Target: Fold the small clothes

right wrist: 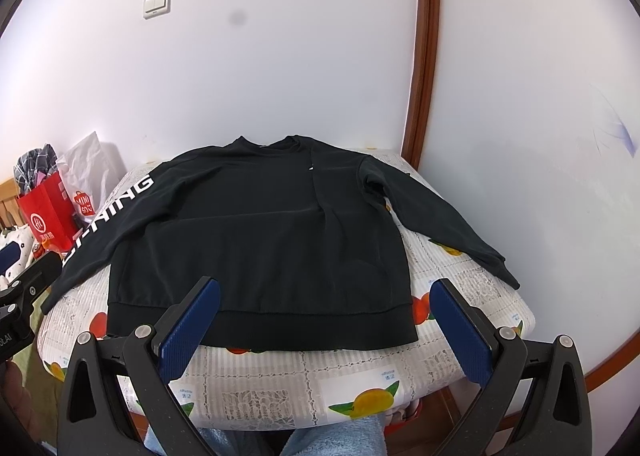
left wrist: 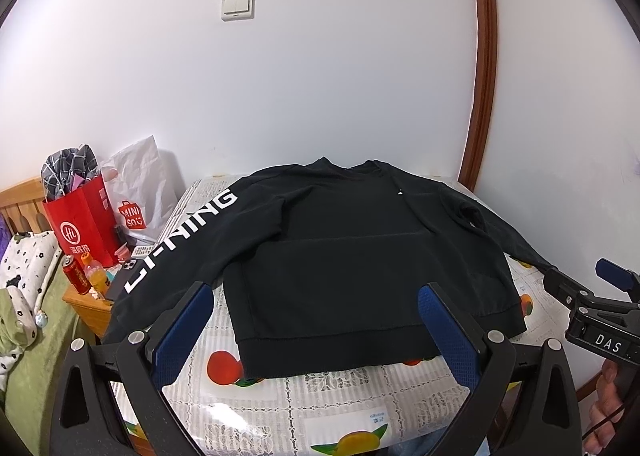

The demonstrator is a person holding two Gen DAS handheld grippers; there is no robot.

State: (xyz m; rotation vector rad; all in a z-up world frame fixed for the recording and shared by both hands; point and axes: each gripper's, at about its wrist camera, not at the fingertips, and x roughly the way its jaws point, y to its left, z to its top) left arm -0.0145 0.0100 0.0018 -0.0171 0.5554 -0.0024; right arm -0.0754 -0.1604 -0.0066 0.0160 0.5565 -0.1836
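Note:
A black long-sleeved sweatshirt (left wrist: 340, 252) (right wrist: 256, 232) lies flat and face up on the table, collar toward the wall, both sleeves spread out. White lettering runs down its left sleeve (left wrist: 180, 240). My left gripper (left wrist: 316, 296) hangs open just above the hem's near edge, nothing between its blue pads. My right gripper (right wrist: 326, 288) is also open, above the hem's right corner, and holds nothing. In the left wrist view the right gripper (left wrist: 584, 276) shows at the right edge, near the right sleeve's cuff.
The table carries a lace-and-fruit-print cloth (right wrist: 304, 388) and stands against a white wall. At the left sit a red paper bag (left wrist: 82, 219), a white shopping bag (left wrist: 140, 183), a can and a bottle (left wrist: 86, 276). A wooden door frame (right wrist: 424, 55) rises at the right.

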